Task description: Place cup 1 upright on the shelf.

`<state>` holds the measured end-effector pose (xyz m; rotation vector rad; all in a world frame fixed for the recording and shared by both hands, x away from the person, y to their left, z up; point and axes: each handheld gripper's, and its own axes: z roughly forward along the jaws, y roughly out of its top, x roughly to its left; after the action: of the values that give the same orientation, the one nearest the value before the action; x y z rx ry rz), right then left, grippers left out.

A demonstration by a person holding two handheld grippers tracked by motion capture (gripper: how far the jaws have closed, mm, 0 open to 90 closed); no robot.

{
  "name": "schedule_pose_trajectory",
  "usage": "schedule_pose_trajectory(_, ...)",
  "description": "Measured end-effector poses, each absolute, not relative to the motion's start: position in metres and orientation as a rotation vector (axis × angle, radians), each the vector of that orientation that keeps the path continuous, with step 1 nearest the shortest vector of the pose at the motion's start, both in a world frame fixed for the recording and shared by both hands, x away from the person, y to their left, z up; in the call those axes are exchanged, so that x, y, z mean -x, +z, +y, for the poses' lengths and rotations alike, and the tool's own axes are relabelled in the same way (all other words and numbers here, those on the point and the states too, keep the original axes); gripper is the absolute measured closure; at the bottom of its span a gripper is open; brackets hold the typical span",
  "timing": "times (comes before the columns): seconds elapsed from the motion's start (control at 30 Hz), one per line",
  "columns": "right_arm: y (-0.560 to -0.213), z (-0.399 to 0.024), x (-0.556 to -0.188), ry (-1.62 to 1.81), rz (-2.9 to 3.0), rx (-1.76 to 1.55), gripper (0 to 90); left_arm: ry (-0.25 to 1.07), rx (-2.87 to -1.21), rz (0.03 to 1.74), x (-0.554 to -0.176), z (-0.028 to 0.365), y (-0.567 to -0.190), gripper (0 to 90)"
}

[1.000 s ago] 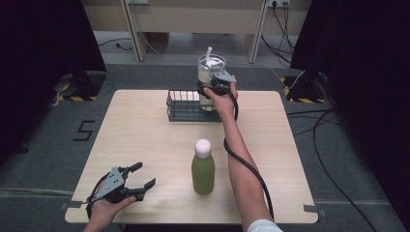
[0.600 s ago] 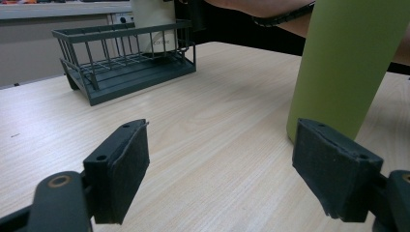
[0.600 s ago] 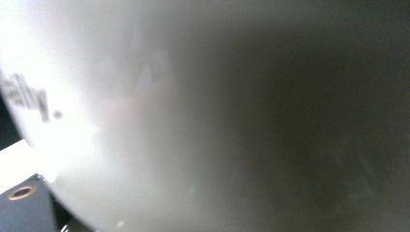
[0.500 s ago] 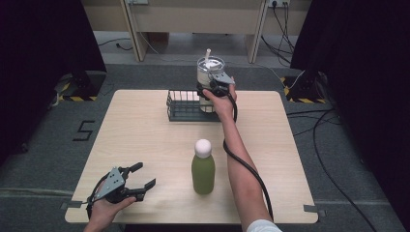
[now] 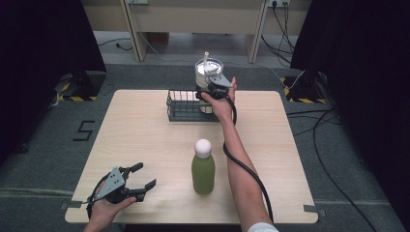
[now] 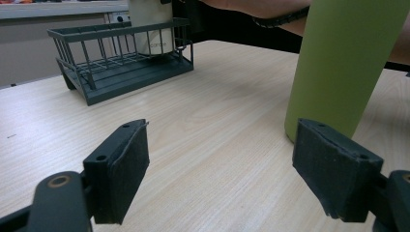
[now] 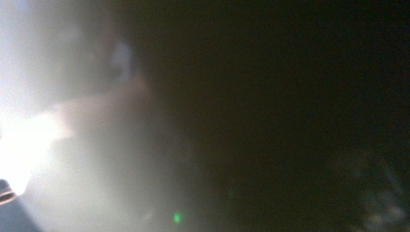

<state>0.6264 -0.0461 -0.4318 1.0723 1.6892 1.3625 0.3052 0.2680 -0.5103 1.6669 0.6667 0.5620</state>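
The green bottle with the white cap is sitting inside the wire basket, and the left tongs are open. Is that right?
Not quite. The green bottle stands on the bare table, well in front of the wire basket, as the high view shows. The left tongs are open.

The table [image 5: 145, 135] is open across its left half and centre. A green bottle [image 5: 203, 168] stands upright near the front, just right of centre. A wire basket [image 5: 186, 106] sits at the far edge (a white cup [image 5: 208, 72] is at its right end). The right forearm [image 5: 237, 159] extends from the front edge to the cup, blocking passage just right of the bottle.
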Motion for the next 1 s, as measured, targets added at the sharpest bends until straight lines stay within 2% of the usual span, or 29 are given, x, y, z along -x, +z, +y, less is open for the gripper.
schedule_pose_trajectory(0.4, -0.426, -0.050, -0.619, 1.368, 1.692, -1.055, 1.4, 0.566, -1.669, 0.660, -0.305, 0.267, -0.510, 19.7)
schedule_pose_trajectory(0.77, -0.421, -0.063, -0.594, 1.372, 1.682, -1.031, 0.1, 0.568, -1.668, 0.654, -0.306, 0.266, -0.510, 18.8)
schedule_pose_trajectory(1.0, -0.415, -0.075, -0.574, 1.413, 1.687, -1.043, 4.8, 0.569, -1.675, 0.637, -0.306, 0.262, -0.509, 18.2)
